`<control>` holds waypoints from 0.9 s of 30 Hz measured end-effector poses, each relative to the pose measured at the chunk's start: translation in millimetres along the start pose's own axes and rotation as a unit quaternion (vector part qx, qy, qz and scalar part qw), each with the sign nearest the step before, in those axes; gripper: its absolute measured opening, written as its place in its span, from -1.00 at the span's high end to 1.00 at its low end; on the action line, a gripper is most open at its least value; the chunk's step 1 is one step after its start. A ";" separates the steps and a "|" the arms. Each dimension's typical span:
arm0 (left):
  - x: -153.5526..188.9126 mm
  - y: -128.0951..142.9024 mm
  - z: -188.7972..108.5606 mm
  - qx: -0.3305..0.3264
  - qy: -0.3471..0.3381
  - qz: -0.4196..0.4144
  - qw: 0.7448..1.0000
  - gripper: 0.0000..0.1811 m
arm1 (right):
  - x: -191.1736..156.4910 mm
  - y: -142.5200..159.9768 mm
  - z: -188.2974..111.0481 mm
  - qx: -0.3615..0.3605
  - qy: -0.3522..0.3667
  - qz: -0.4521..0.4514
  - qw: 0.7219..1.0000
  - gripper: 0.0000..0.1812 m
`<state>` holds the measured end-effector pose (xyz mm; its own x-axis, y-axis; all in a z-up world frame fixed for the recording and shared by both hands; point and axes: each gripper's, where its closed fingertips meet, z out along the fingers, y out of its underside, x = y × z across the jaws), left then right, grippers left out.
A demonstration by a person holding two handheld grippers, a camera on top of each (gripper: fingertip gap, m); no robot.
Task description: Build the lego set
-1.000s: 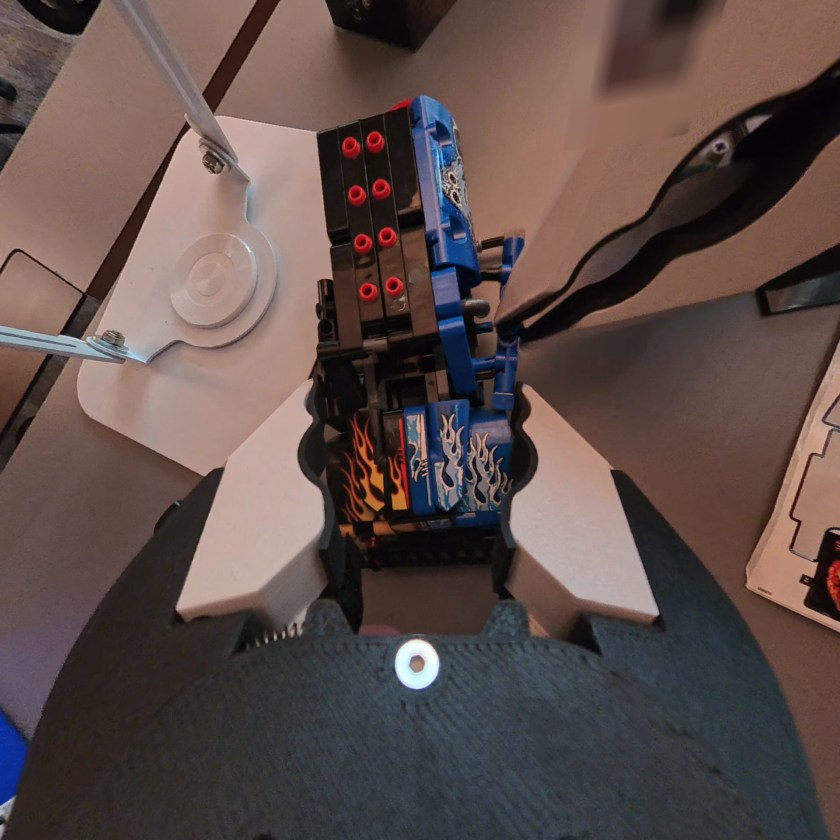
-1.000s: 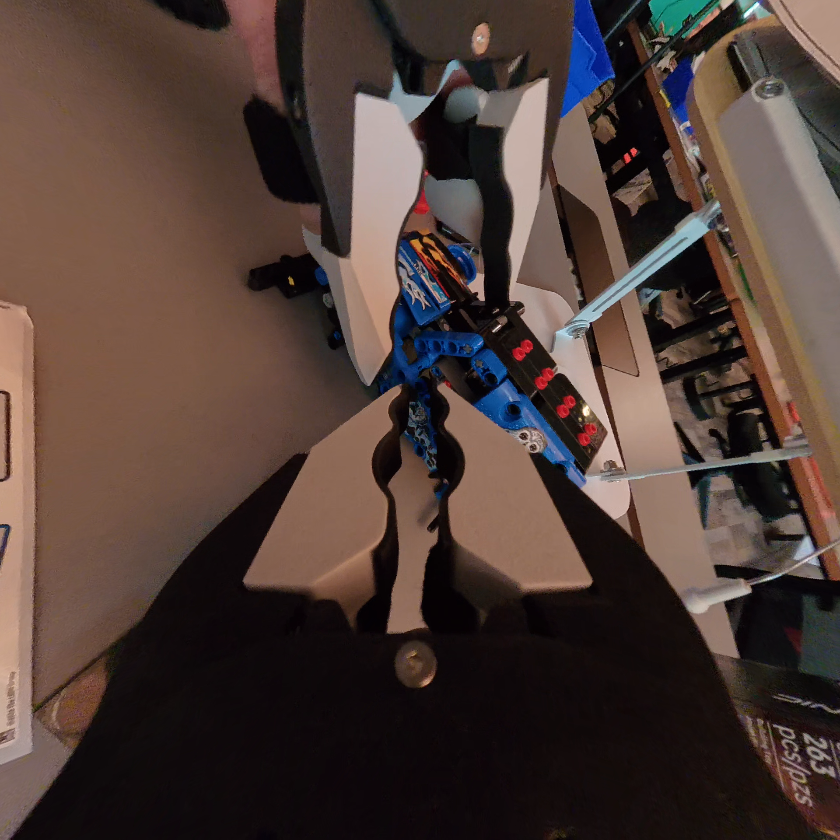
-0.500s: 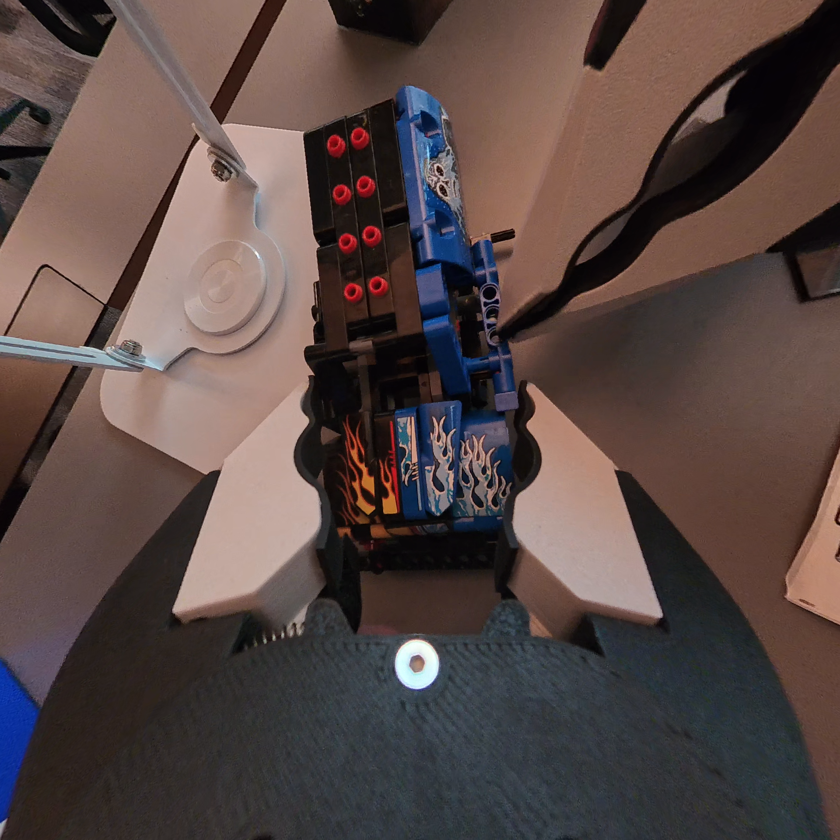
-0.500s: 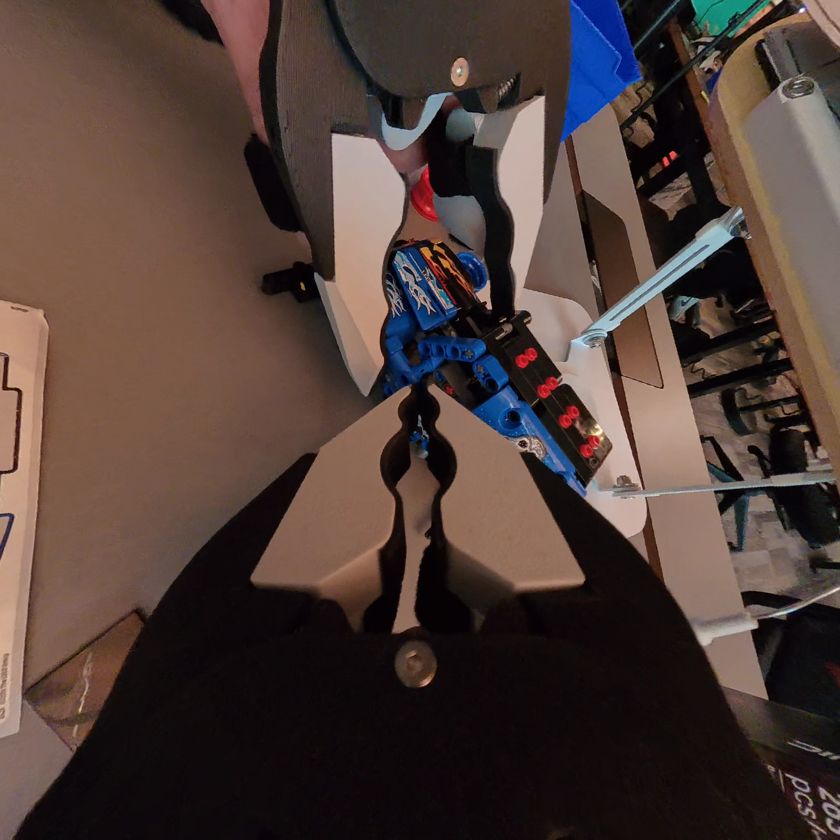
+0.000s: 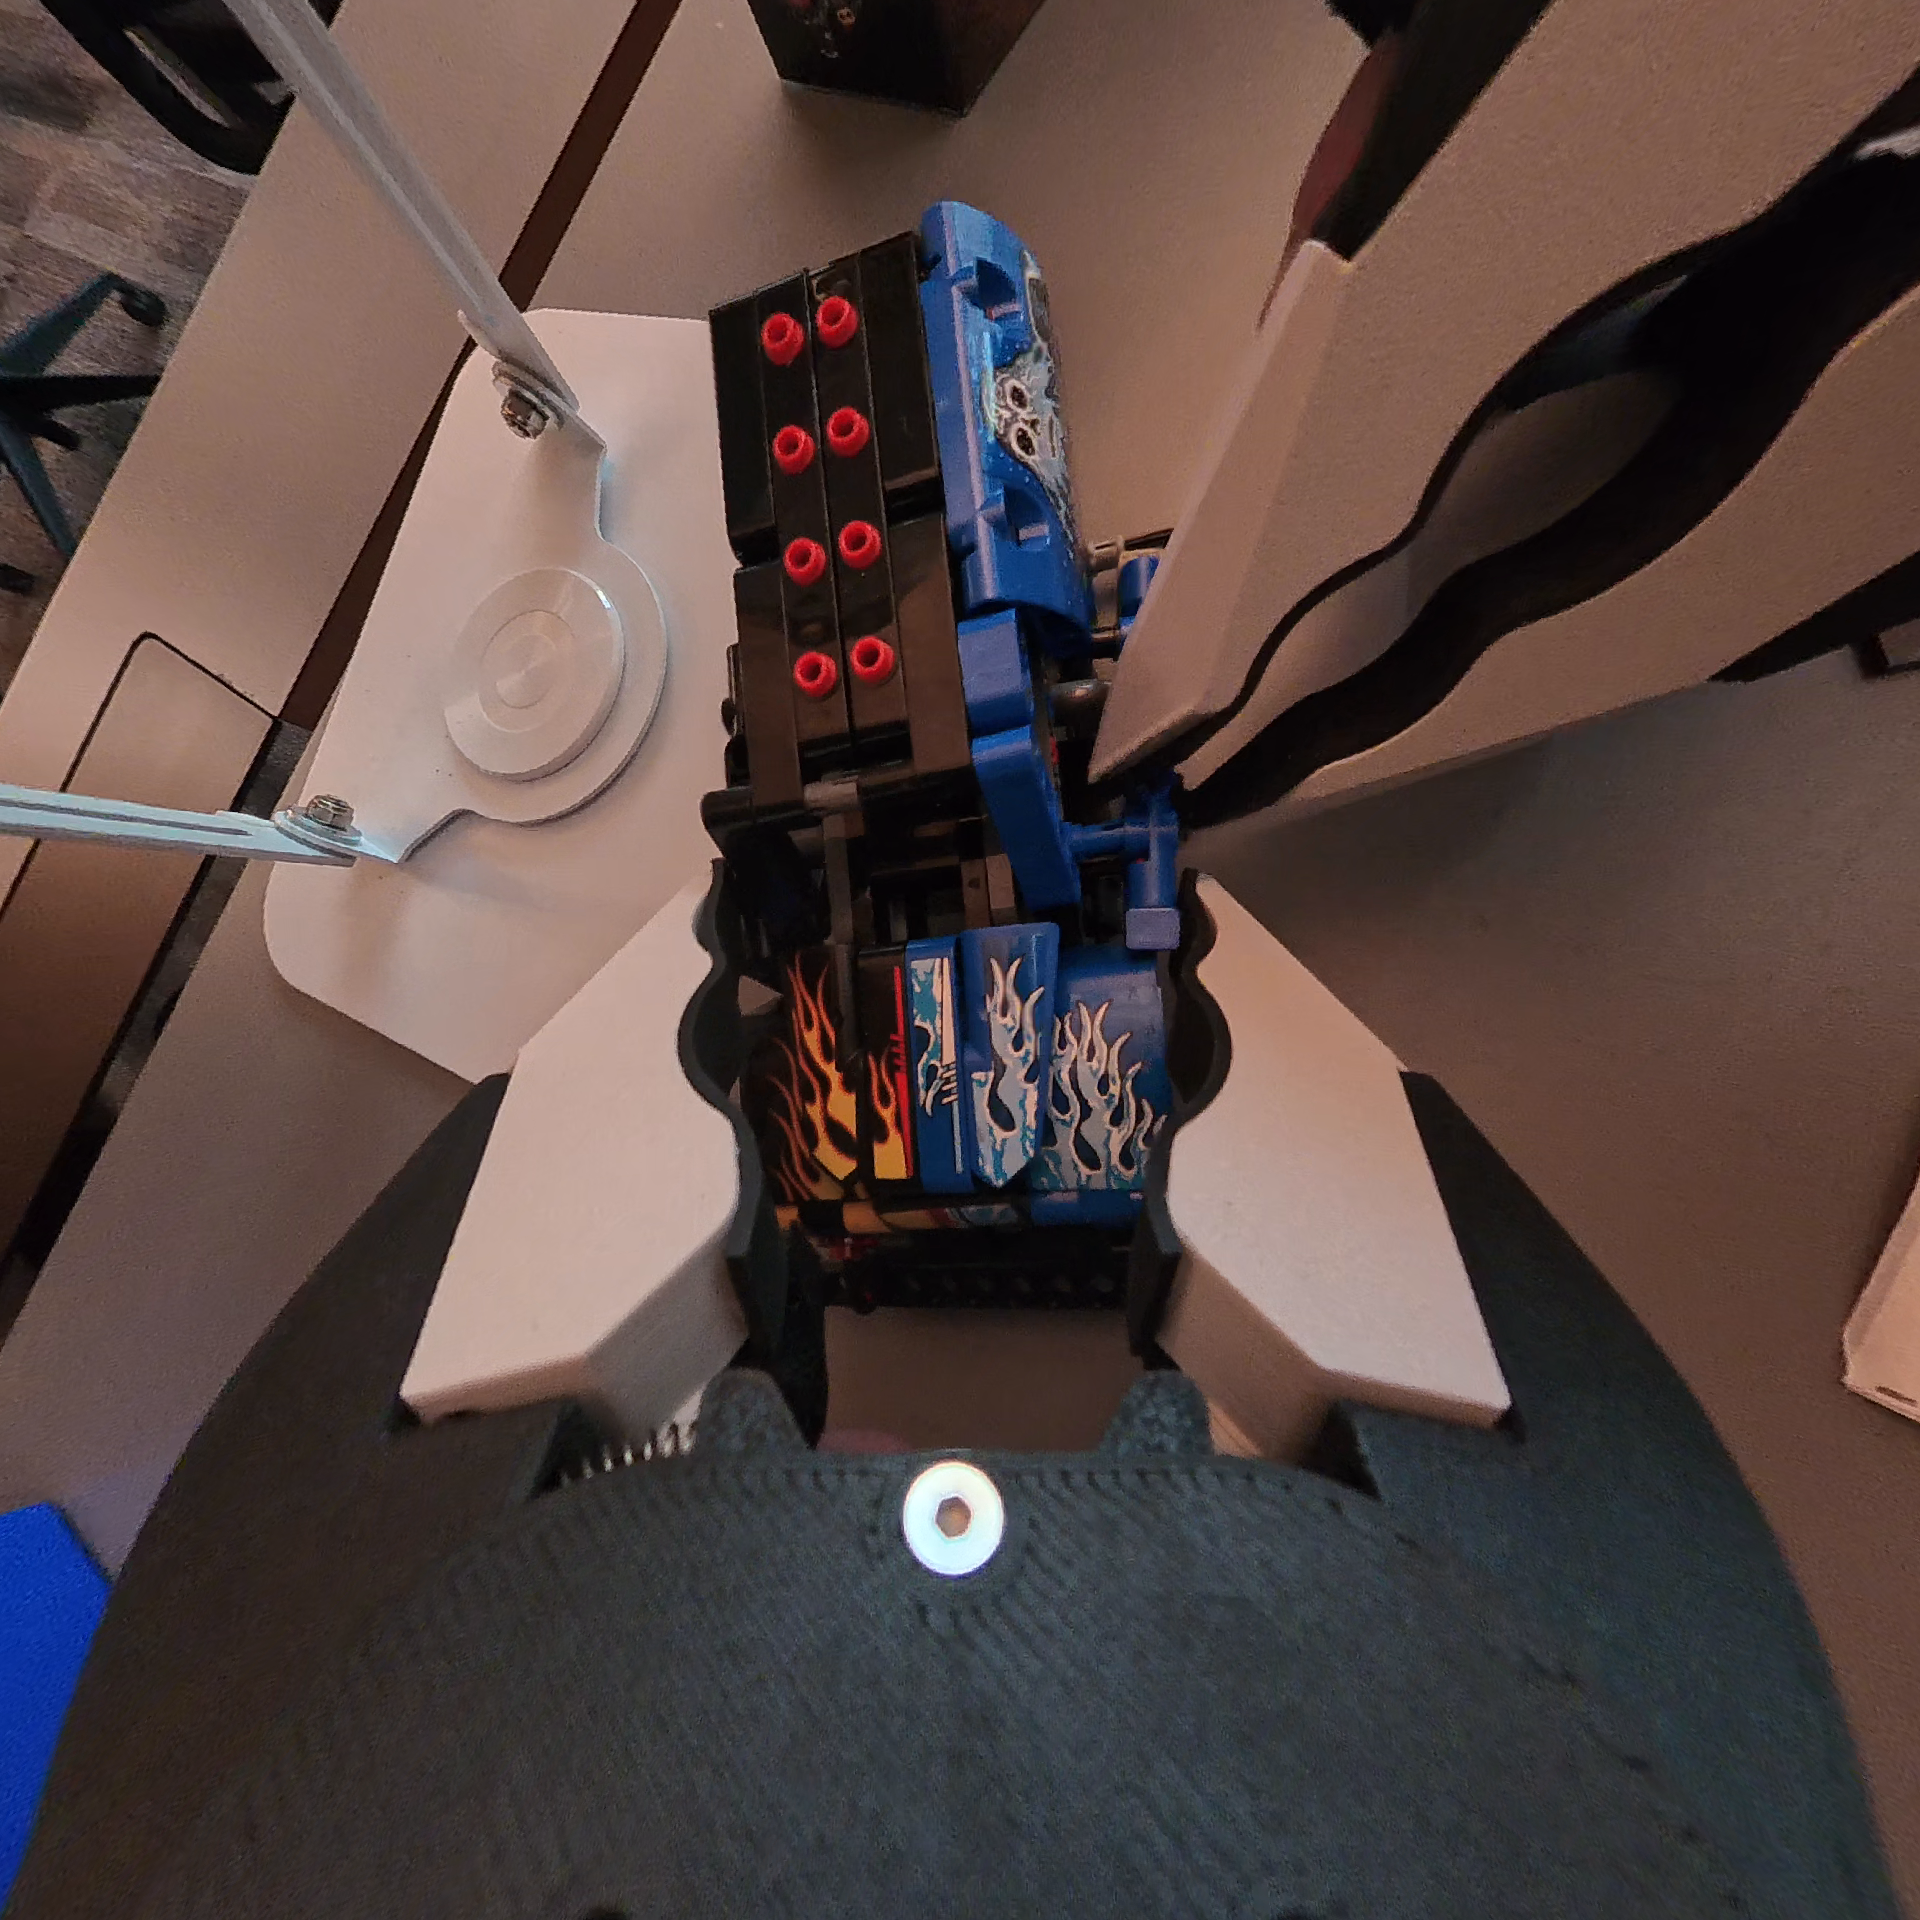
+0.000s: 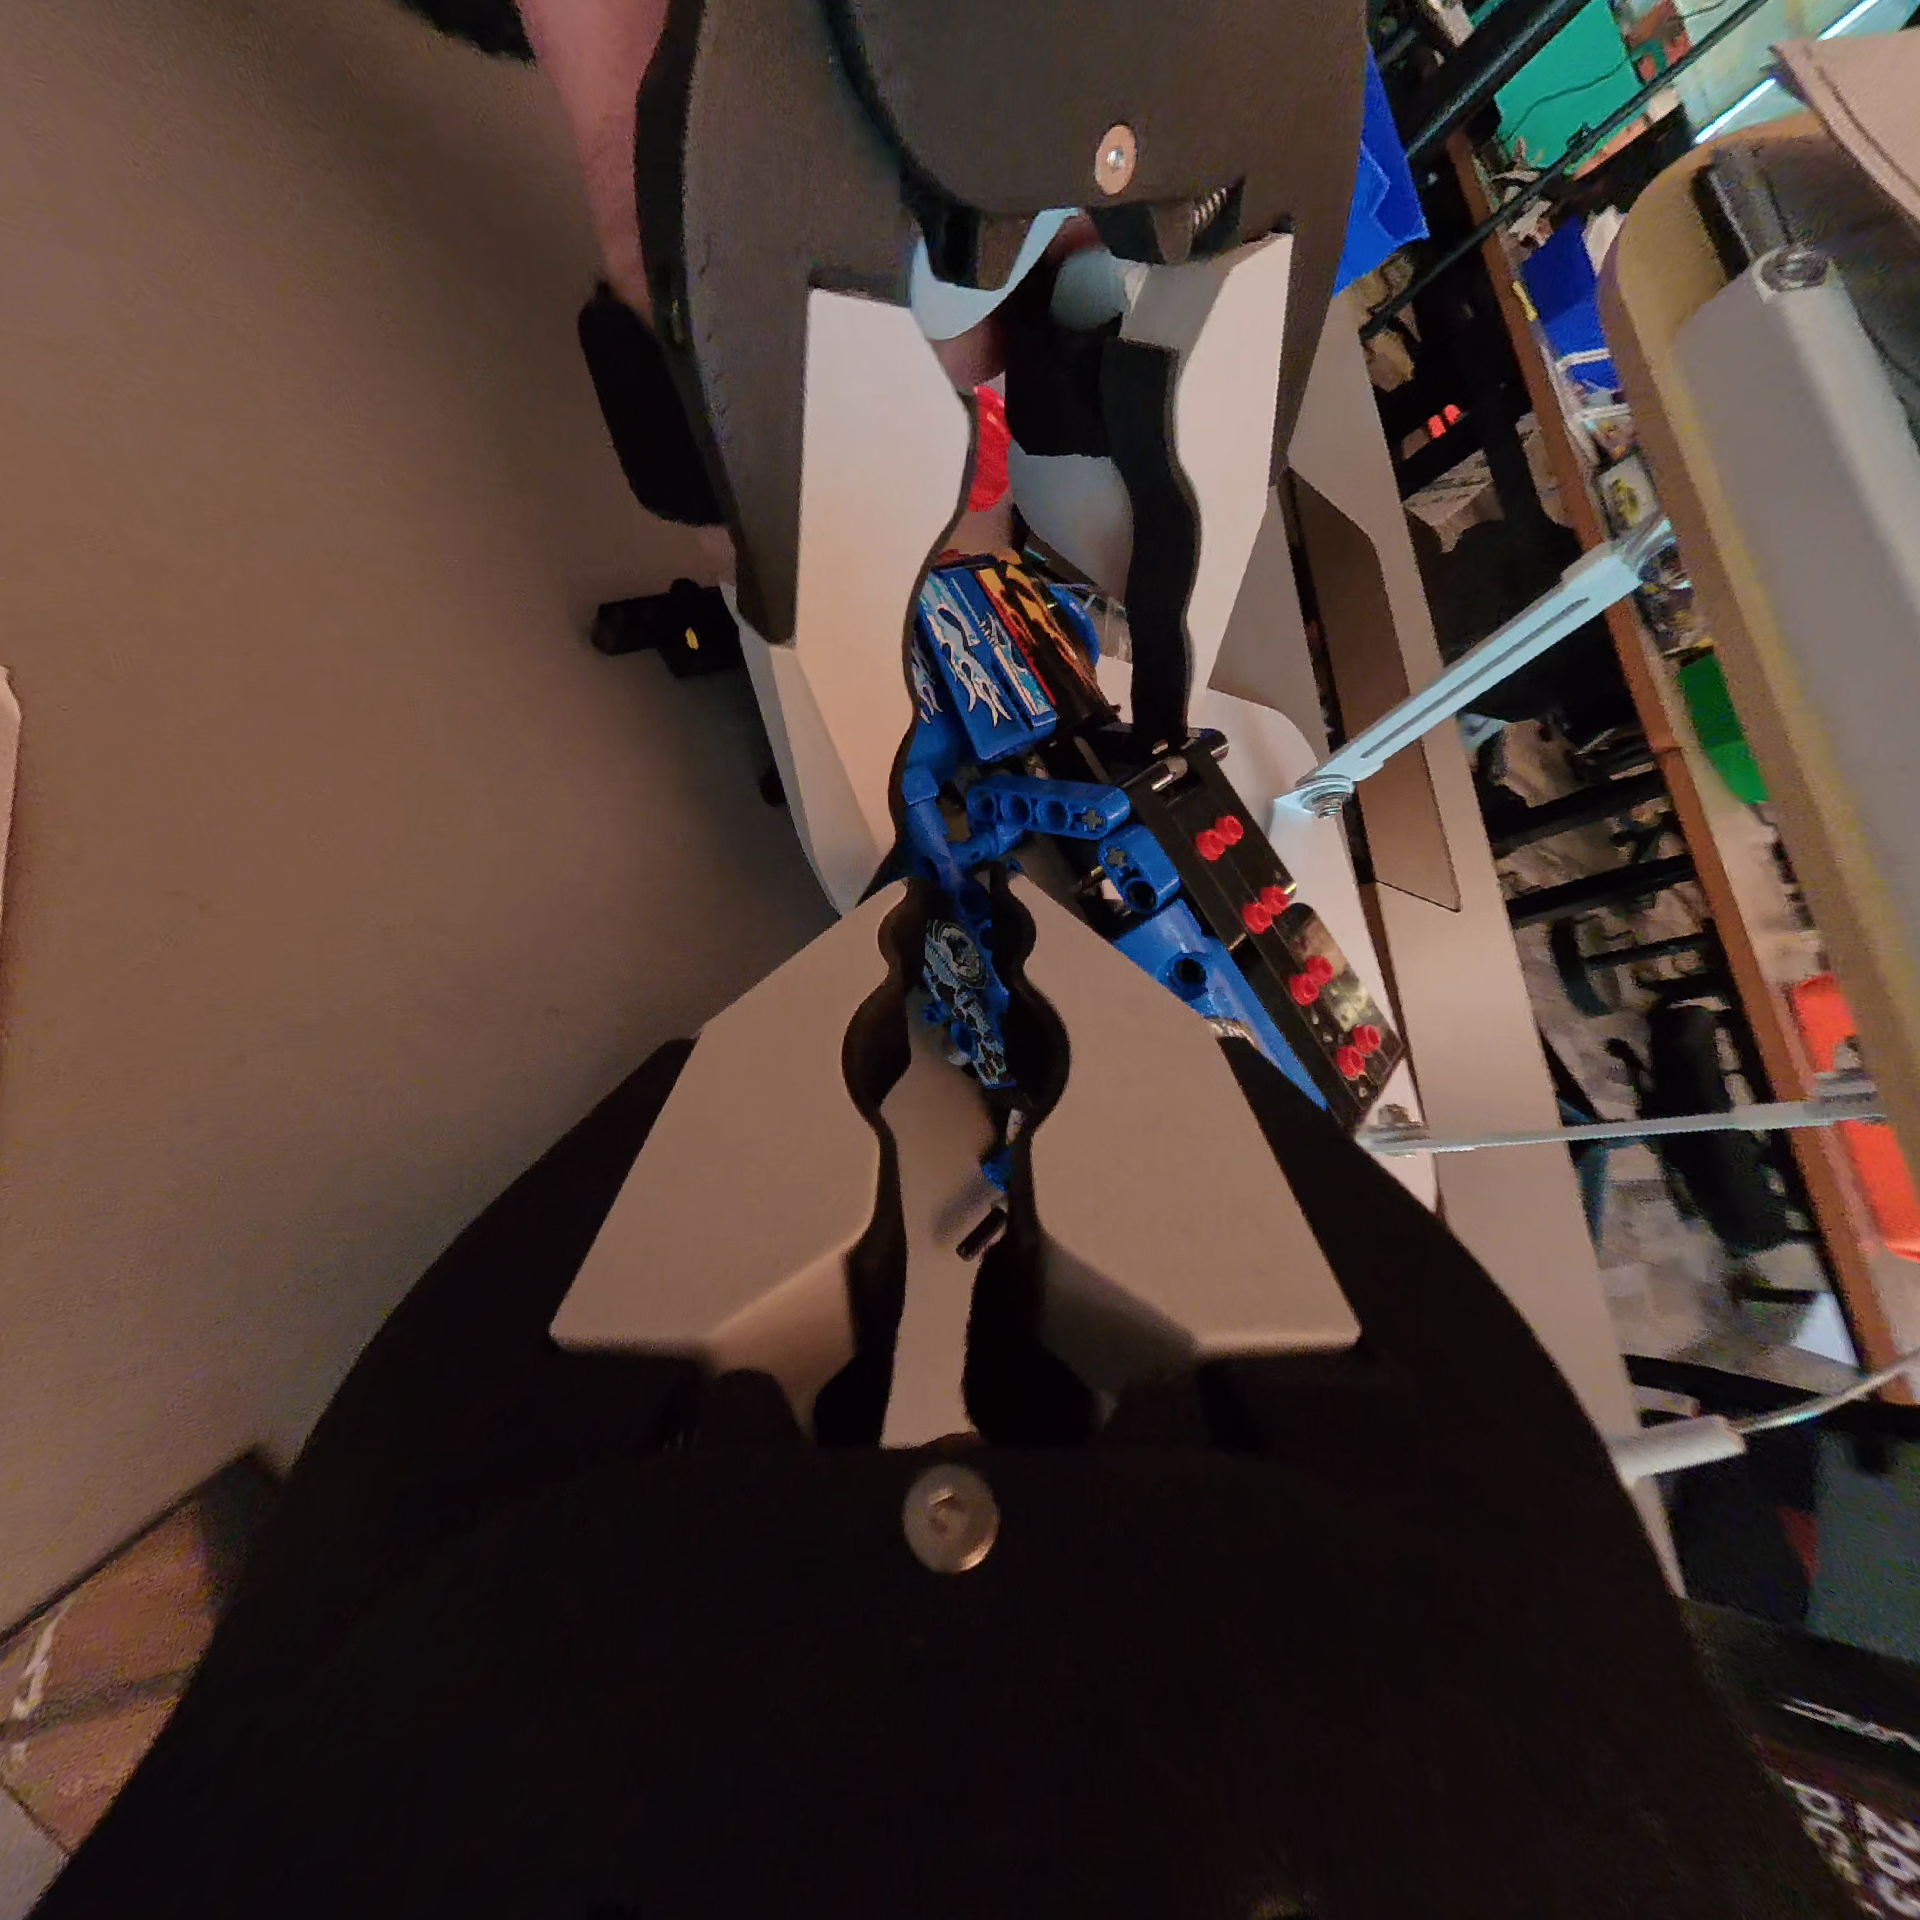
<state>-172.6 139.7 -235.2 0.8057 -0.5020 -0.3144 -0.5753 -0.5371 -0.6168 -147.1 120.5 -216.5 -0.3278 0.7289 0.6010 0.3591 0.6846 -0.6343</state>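
Left tongs (image 5: 951,1049) are clamping the flame-printed end of the model (image 5: 894,582), fingers (image 5: 592,1164) spread about as wide as that end and pressing both its sides. The model is reaching straight out past the tips, held above the counter (image 5: 1507,987); black panels with paired red studs (image 5: 826,488) are facing up, a blue shell lying along the side toward the right tongs (image 5: 1164,790).

Right tongs (image 6: 956,987) are nearly closed, pinching a small blue printed piece (image 6: 961,987) against the model's (image 6: 1091,831) blue side; a dark pin is trailing back between the fingers. The tips are touching the model just ahead of the left tongs (image 6: 1039,665).

A white stand base (image 5: 488,675) is lying on the counter beyond the left tongs, under the model's far half. A white paper edge (image 5: 1886,1330) is lying out to the side.
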 end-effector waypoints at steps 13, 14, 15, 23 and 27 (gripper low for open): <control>-1.8 0.6 5.2 -0.008 -0.028 0.030 0.999 0.10 | 0.8 -0.2 0.7 0.002 -0.084 0.050 0.995 0.92; -1.7 0.4 5.5 -0.006 -0.029 0.029 0.999 0.11 | 0.9 0.1 0.5 0.002 -0.087 0.053 0.995 0.92; -1.4 0.1 5.7 -0.005 -0.029 0.029 0.999 0.10 | 1.0 0.3 0.2 0.001 -0.090 0.053 0.995 0.93; -2.8 -0.6 7.6 -0.008 -0.041 0.032 0.999 0.13 | 3.3 -3.5 3.1 0.006 -0.121 0.113 0.986 0.93; -5.5 -0.4 8.8 -0.008 -0.051 0.032 0.998 0.14 | 4.8 -2.3 5.1 -0.013 -0.119 0.112 0.986 0.93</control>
<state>-175.5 148.6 -239.6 0.7765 -0.4642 -0.4262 -0.6282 -0.5169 -0.5815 -153.9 122.4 -214.7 -0.4318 0.8456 0.3137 0.4681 0.5075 -0.7234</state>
